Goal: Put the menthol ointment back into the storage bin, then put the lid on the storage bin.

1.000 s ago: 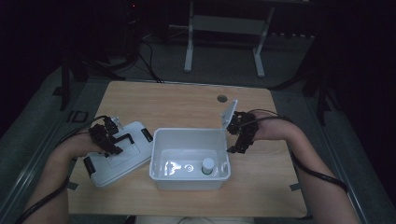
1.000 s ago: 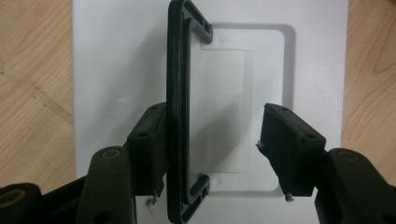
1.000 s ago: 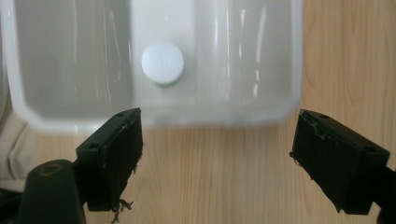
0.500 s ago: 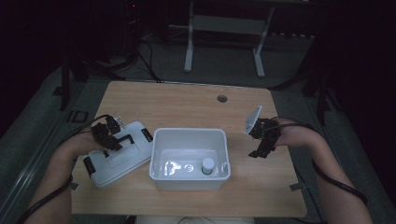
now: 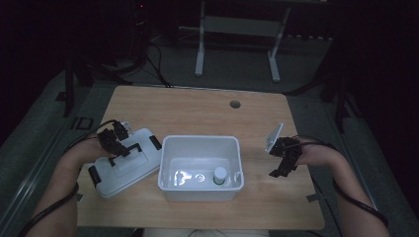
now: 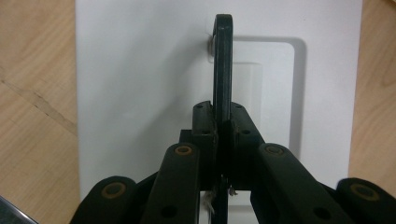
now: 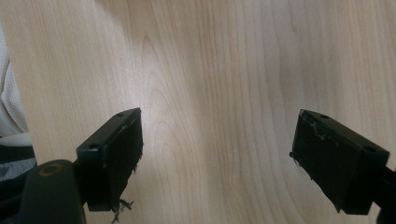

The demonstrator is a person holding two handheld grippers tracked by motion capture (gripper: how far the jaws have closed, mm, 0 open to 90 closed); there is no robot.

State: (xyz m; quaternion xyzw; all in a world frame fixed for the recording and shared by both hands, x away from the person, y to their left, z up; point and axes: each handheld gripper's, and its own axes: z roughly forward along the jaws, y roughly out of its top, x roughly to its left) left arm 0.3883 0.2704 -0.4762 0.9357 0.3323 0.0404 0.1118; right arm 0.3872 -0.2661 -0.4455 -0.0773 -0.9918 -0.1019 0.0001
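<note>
The left gripper (image 5: 114,140) sits over the white lid (image 5: 126,163), which lies flat on the table (image 5: 197,111) just left of the open white box (image 5: 200,170), one corner close against the box wall. Seen along the left gripper's own jaws, they have just been closing and are now pressed together on the lid's black handle (image 6: 222,70), which stands up on edge between the pads and runs straight away from the camera. So the grip is across the thin way of the handle, with the handle's long axis in line with the gripper.

That is the relation the coming move hangs on: the lid lies to the left of the box, rotated a little against it, and the box mouth is to the right of the pinched handle. Judging from this, the lid has to travel rightward and be squared up so its long side matches the box's long side before it can go down on the rim.

The right gripper (image 5: 284,160) hangs over bare wood to the right of the box, well apart from the lid, its jaws spread wide with nothing between them. The left hand is clearly the nearer one, and already has hold.

Inside the box a small bottle with a white cap (image 5: 220,174) stands upright near the front right corner.
</note>
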